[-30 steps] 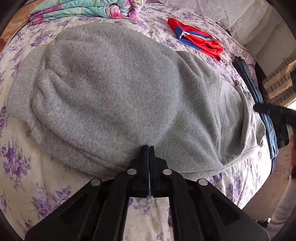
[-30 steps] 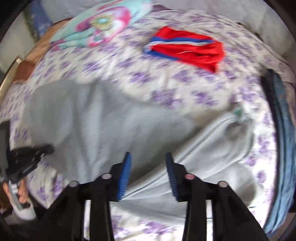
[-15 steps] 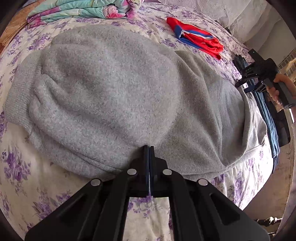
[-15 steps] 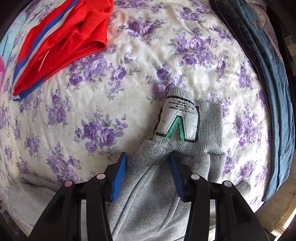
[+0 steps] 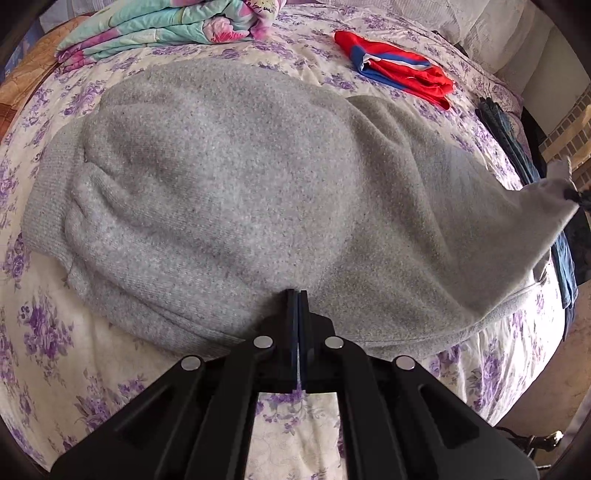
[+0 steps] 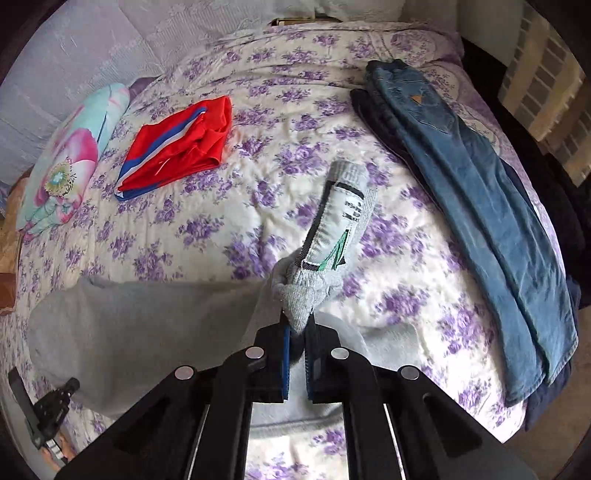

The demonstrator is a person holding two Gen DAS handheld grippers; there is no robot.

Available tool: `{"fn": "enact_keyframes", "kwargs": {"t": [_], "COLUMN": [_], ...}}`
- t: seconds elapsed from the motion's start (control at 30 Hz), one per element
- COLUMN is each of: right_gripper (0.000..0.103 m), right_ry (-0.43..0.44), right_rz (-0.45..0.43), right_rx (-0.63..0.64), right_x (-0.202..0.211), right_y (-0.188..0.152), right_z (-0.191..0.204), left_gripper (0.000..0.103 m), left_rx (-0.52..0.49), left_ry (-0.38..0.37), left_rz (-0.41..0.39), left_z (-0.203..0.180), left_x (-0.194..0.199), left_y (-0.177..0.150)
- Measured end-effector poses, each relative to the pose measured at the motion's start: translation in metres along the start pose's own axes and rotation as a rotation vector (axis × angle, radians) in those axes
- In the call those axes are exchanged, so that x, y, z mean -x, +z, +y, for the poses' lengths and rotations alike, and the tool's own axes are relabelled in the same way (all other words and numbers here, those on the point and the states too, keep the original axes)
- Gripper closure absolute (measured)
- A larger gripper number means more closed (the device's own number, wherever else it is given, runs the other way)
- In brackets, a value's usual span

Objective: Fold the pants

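Observation:
Grey fleece pants (image 5: 236,192) lie spread across a floral bed cover (image 5: 48,332). My left gripper (image 5: 297,295) is shut, its tips at the near edge of the pants; whether it pinches fabric is unclear. My right gripper (image 6: 296,328) is shut on the ribbed waistband of the pants (image 6: 306,291), with the white label (image 6: 340,229) standing up above it. That corner is lifted off the bed, as shown at the right of the left wrist view (image 5: 554,192). The left gripper also shows at the lower left of the right wrist view (image 6: 48,410).
A folded red and blue garment (image 6: 177,144) lies further back. Folded blue jeans (image 6: 476,206) lie along the right side of the bed. A folded floral quilt (image 5: 162,26) sits at the head end. The bed's edge is near on the right.
My right gripper closed on the waistband beside the label and raised it off the bed, pulling the fabric taut. My left gripper stayed shut at the pants' near edge.

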State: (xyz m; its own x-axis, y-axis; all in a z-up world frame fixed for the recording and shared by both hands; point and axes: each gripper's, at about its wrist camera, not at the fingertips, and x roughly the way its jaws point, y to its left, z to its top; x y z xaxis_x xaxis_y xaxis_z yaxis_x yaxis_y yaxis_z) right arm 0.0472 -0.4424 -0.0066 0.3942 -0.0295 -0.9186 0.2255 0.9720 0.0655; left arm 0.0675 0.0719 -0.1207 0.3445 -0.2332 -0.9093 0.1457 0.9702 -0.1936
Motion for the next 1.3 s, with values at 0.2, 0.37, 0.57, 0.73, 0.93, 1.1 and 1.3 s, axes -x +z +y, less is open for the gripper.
{"fn": "enact_keyframes", "kwargs": {"t": [0.2,0.37,0.57,0.73,0.93,1.1,1.3], "right_gripper": [0.096,0.079,0.049,0.049,0.049,0.046,0.055], "right_ry": [0.122,0.229,0.029,0.12,0.33,0.446,0.338], "right_rz": [0.029,-0.041,-0.091,-0.204,-0.149,0.0,0.149], "right_rx": [-0.159,-0.126,0.013,0.122,0.412,0.662,0.839], "right_x": [-0.075,-0.067,-0.021,0.02,0.005,-0.056,-0.117], "right_y": [-0.097,-0.11,-0.14,-0.149,-0.074,0.001,0.019], "right_z": [-0.06,-0.064,-0.055,-0.026,0.113,0.263,0.34], "left_gripper": [0.102,0.102,0.102,0.102,0.101,0.101,0.101], "left_rx": [-0.021,-0.033,-0.143,-0.122,-0.105,-0.093,-0.101], "left_ry": [0.06,0.096,0.054,0.043,0.01,-0.005,-0.038], "left_rz": [0.013,-0.037,-0.036,0.058,0.004,0.013,0.023], "left_z": [-0.008,-0.027,-0.084,-0.086,-0.077,-0.073,-0.069], "left_x": [0.008,0.043,0.016,-0.036,-0.028,-0.028,-0.028], "left_y": [0.002,0.002,0.022,0.015,-0.01,-0.007,-0.004]}}
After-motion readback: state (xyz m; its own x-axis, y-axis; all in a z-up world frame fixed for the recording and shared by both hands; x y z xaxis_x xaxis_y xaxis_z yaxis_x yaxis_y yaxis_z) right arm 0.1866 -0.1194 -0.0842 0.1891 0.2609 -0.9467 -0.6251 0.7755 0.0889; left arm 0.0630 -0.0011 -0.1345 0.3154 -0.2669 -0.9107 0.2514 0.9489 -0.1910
